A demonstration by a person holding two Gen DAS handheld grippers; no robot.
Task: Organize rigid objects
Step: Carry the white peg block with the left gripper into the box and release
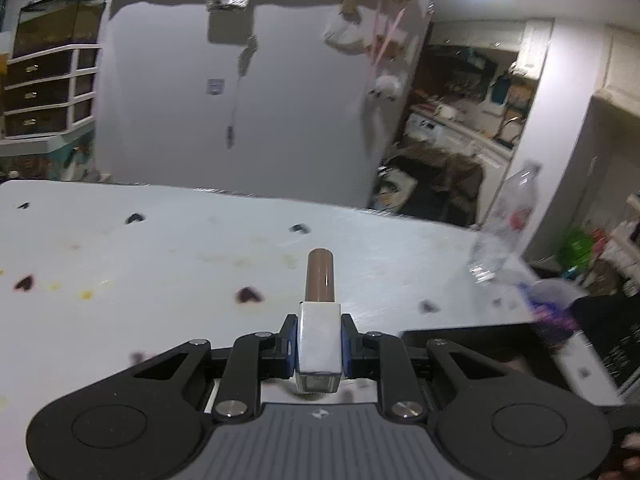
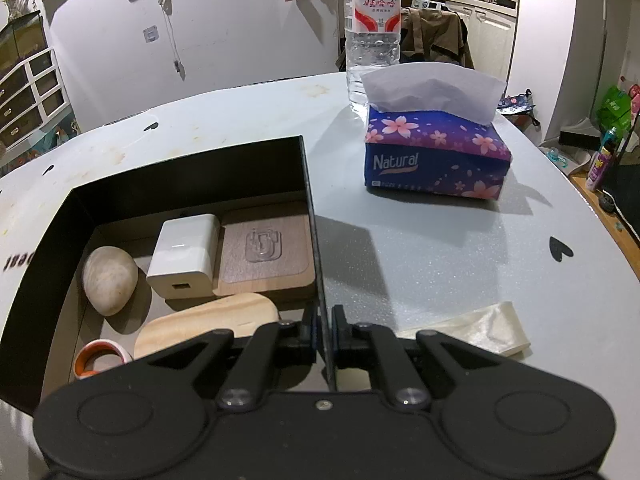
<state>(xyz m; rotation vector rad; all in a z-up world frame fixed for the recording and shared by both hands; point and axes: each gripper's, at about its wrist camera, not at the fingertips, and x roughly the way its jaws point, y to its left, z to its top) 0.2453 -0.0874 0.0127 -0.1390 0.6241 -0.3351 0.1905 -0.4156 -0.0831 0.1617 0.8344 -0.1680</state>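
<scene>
Holding a small bottle with a white body and a brown cap, the left gripper has its fingers squeezed tight on both sides, up over the white table. The right gripper pinches the right wall of the black box. Inside lie a stone, a white charger, a wooden coaster and tape. A tissue pack sits far right.

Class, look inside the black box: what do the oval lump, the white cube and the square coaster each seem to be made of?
The oval lump looks like stone: matte, mottled beige, smoothly rounded. The white cube looks like glossy moulded plastic, with a soft highlight and a port slot, probably a charger. The square coaster looks like wood, matte brown with fine grain lines; a clear plastic hook lies on it.
</scene>
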